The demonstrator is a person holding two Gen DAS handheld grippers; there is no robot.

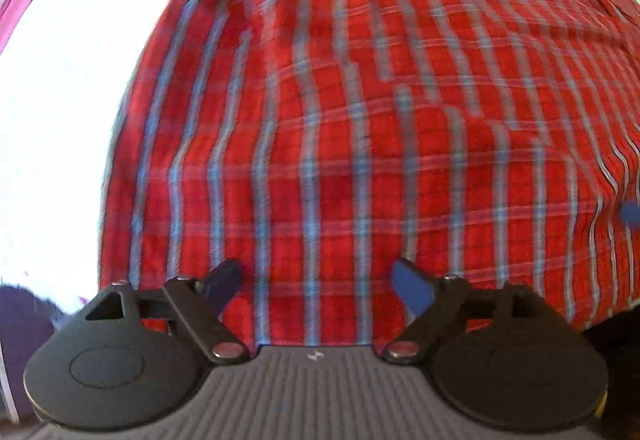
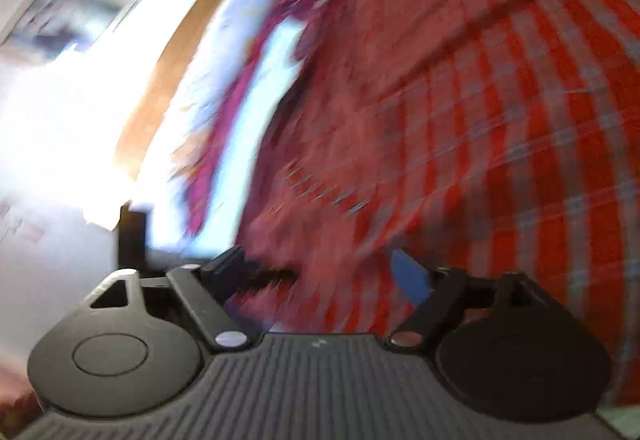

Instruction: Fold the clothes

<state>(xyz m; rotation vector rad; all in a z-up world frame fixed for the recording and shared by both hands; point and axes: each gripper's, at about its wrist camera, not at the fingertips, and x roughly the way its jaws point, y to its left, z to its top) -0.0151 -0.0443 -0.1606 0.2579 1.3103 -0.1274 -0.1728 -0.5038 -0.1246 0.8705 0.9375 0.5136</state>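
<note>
Our left gripper (image 1: 318, 280) stands wide and empty above one red plaid shirt (image 1: 360, 112), spread ahead on white bedding (image 1: 60, 120). Our right gripper (image 2: 320, 272) gapes too, holding nothing over that shirt (image 2: 520, 120).

Both wrist cams close over shirt (image 1: 360, 120)

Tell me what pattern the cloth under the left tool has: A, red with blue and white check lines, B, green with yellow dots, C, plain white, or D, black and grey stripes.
A: in the left wrist view the shirt spread below the left tool is red, crossed by blue and pale lines in a check.
</note>
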